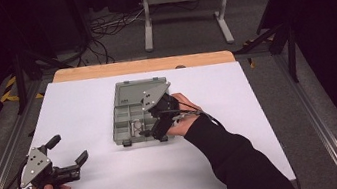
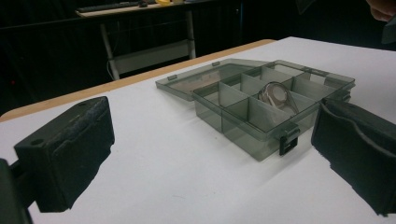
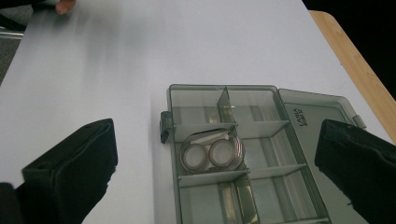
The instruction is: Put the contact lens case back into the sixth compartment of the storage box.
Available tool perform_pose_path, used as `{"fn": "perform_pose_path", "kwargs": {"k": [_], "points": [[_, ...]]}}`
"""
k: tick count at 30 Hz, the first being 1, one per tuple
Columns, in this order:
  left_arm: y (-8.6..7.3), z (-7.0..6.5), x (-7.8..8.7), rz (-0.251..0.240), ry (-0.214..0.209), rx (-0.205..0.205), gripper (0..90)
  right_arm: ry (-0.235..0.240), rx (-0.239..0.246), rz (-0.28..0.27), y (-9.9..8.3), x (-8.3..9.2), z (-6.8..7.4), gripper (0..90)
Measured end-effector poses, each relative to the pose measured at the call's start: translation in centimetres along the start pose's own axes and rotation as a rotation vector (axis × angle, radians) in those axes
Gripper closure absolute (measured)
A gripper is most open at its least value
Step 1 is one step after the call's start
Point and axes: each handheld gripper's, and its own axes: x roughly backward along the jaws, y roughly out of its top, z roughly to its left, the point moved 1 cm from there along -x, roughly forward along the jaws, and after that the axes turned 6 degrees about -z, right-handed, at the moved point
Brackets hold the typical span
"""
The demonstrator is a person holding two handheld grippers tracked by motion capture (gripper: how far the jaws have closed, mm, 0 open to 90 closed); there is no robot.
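Observation:
A smoky grey compartment box lies open in the middle of the white table, its lid folded flat on the far side. One middle compartment holds a small clear piece with two round rings, which from the left shows as. My right gripper hovers over the box's right half, jaws wide open and nothing between them. At the near left of the table my left gripper is open and empty, pointing toward the box.
The white surface ends in a wooden strip at the far edge. Beyond it stand a grey table frame and loose cables on the floor. Metal rails run along both sides of the table.

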Motion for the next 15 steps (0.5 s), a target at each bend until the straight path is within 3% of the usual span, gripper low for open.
{"fn": "perform_pose_path", "kwargs": {"k": [15], "points": [[0.0,0.0,-0.1,-0.004,0.002,0.006,0.2,-0.082,-0.057,-0.076,-1.7,3.8,1.3,0.1]]}}
